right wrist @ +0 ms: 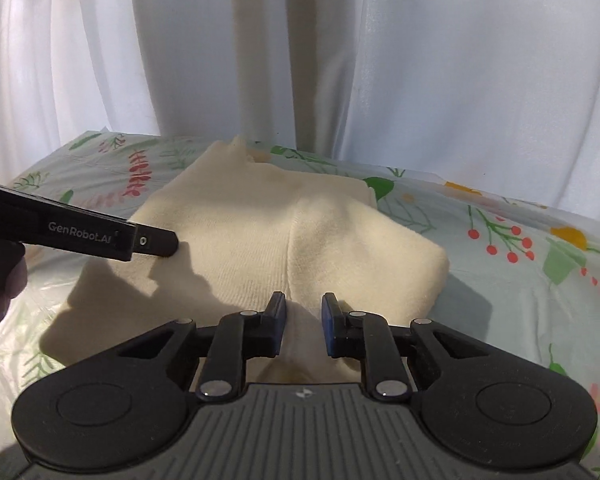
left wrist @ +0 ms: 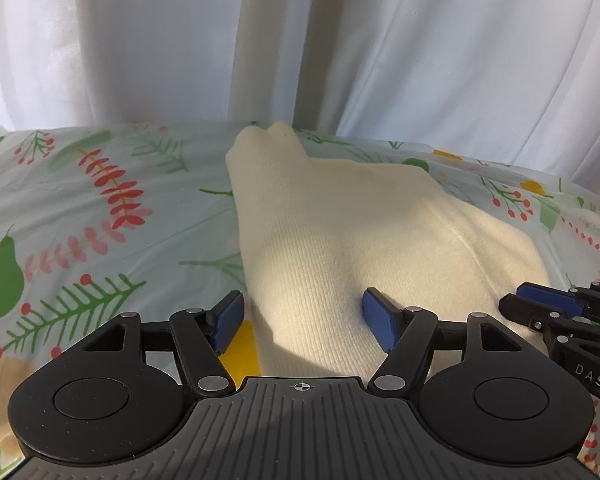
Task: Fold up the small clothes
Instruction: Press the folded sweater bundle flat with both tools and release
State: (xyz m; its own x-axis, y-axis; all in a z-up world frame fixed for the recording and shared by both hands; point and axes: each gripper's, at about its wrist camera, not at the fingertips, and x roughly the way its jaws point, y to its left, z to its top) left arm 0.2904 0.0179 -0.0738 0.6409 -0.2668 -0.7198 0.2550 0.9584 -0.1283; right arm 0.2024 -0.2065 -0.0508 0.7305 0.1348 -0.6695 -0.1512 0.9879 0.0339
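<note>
One cream garment (left wrist: 340, 240) of soft ribbed knit lies folded on the worktop (left wrist: 80, 220), whose thin cover is printed with leaves and red berries. I see my left gripper (left wrist: 304, 318) standing wide open, with the garment's near edge between and ahead of its two blue pads. My right gripper (right wrist: 304, 320) has narrow jaws just above the near hem; I cannot tell whether they pinch it.

Garment (left wrist: 340, 236) on tablecloth (left wrist: 80, 208), curtain (left wrist: 140, 40) behind; right gripper (right wrist: 303, 316) right of left gripper (left wrist: 302, 316).
</note>
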